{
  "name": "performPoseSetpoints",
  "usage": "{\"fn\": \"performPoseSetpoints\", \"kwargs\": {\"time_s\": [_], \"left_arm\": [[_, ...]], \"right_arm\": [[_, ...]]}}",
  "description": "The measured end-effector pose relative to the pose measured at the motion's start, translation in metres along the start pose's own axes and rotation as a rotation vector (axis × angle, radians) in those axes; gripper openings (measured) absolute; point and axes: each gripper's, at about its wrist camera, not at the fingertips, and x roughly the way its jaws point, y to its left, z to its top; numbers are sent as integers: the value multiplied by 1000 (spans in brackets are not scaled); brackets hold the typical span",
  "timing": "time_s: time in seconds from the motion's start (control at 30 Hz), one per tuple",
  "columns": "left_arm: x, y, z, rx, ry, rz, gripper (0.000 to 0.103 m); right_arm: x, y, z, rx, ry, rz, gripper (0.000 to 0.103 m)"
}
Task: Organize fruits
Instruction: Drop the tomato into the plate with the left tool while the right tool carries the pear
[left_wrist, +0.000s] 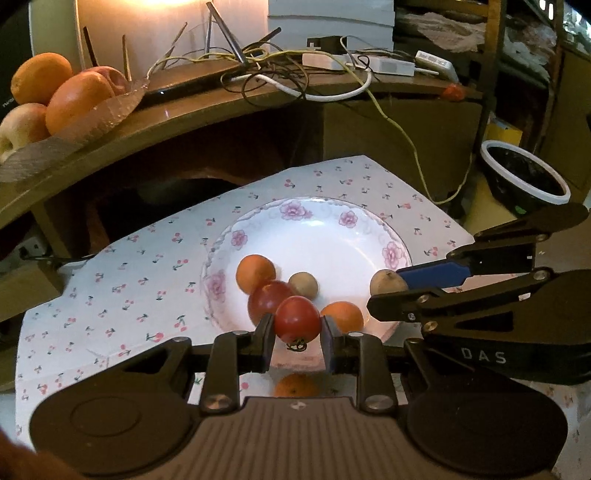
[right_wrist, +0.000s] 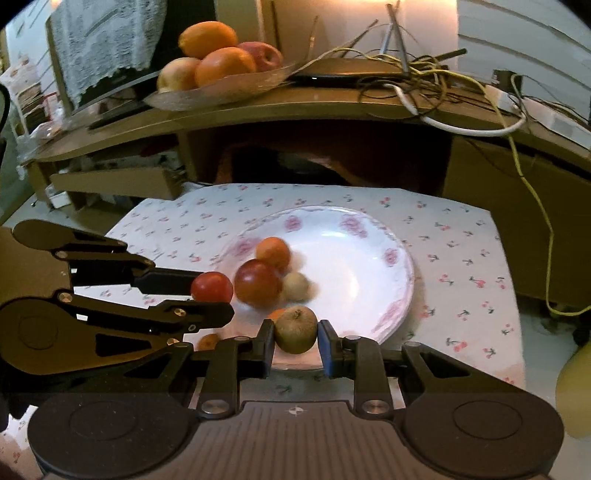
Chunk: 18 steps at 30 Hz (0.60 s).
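A white floral plate (left_wrist: 332, 236) (right_wrist: 354, 258) sits on a cherry-print cloth. My left gripper (left_wrist: 297, 328) is shut on a red tomato (left_wrist: 297, 320) (right_wrist: 211, 287) just above the plate's near rim. My right gripper (right_wrist: 295, 332) is shut on a small brown fruit (right_wrist: 295, 329) (left_wrist: 388, 282) over the plate's near edge. On the plate lie an orange (left_wrist: 255, 272) (right_wrist: 274, 254), a second red tomato (left_wrist: 267, 301) (right_wrist: 257, 282), another small brown fruit (left_wrist: 303, 284) (right_wrist: 295, 286) and a second orange (left_wrist: 343, 315). Another orange (left_wrist: 295, 384) (right_wrist: 208, 341) lies on the cloth beside the plate.
A wooden shelf (left_wrist: 221, 99) behind holds a glass dish with oranges and apples (left_wrist: 55, 92) (right_wrist: 218, 59), a dark tablet and tangled cables (left_wrist: 280, 70). A dark bowl with a white rim (left_wrist: 524, 173) stands to the right. The cherry-print cloth (left_wrist: 129, 280) (right_wrist: 461, 266) covers the low table.
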Motion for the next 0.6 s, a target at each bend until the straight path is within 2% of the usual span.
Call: {"fn": "performPoseSetpoints", "kwargs": {"time_s": [0.27, 0.6], "left_arm": [[19, -2, 1, -10, 26, -3, 32], [20, -1, 3, -8, 7, -2, 32]], "right_arm": [[16, -12, 1, 14, 16, -30, 26], [35, -19, 6, 40, 26, -47, 26]]}}
